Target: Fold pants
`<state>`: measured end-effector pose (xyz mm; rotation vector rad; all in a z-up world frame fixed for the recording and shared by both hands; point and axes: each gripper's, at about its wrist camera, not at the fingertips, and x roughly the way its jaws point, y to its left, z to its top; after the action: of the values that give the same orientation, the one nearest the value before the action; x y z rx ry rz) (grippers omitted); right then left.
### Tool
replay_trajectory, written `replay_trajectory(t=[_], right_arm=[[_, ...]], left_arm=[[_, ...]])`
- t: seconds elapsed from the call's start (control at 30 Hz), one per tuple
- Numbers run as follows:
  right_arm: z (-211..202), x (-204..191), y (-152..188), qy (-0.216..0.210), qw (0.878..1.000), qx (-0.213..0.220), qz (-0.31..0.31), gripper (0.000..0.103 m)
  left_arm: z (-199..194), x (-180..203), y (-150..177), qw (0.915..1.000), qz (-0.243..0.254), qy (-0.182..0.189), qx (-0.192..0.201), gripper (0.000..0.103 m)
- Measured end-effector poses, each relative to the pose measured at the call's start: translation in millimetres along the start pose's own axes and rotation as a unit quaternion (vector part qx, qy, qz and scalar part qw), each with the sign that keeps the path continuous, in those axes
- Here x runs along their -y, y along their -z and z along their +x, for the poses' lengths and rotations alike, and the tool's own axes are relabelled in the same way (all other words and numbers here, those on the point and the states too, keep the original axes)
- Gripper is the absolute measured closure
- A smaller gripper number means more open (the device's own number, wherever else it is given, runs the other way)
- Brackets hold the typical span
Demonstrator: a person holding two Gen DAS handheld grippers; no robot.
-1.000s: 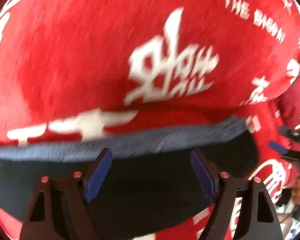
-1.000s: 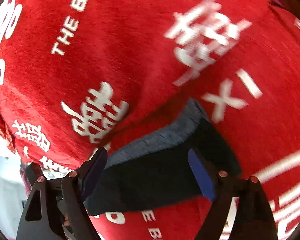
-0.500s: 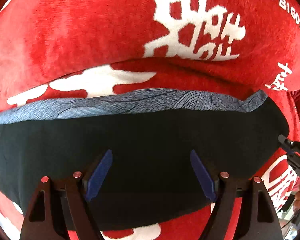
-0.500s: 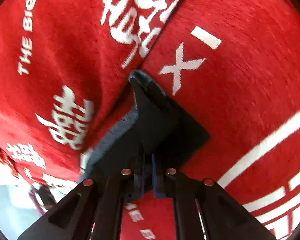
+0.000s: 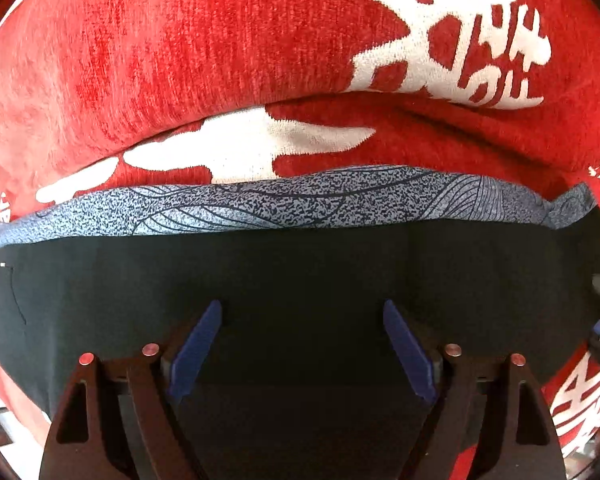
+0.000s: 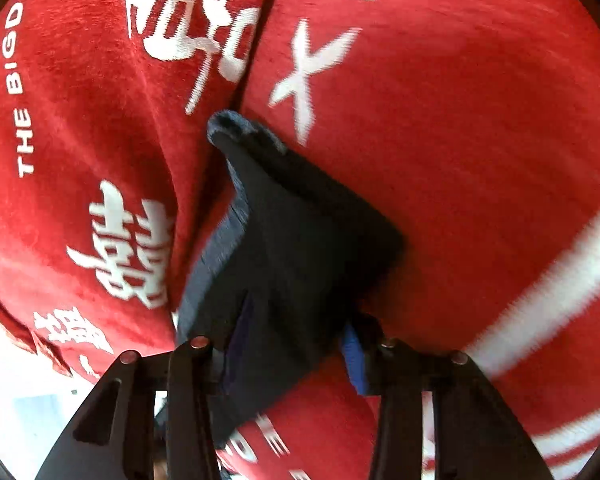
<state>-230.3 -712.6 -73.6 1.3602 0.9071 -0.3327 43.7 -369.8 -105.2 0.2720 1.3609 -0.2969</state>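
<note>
lying flat across a red blanket with white characters, the dark pants show a speckled grey-blue band along their far edge. the left gripper hovers over the dark cloth, released, its blue pads well apart. the right gripper has cloth bunched between its partly parted pads; whether it grips, i cannot tell.

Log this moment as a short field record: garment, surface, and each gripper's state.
garment: dark pants with a grey patterned band along the far edge
surface: red cloth with white lettering
left gripper: open, over the dark fabric, gripping nothing
right gripper: partly open, pants fabric between the fingers
</note>
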Motion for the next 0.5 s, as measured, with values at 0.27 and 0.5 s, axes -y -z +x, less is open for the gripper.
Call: replay_trajectory(t=[0.27, 0.5], right_arm=[[-38, -31, 1, 0.004, 0.998, 0.019, -0.062, 0.090], [-43, 2, 0, 0.085, 0.996, 0.017, -0.011, 0.076]], left_arm=[[1, 14, 4, 0.9994, 0.008, 0.021, -0.025, 0.018], [-12, 13, -5, 0.9998, 0.012, 0.005, -0.012, 0.012]])
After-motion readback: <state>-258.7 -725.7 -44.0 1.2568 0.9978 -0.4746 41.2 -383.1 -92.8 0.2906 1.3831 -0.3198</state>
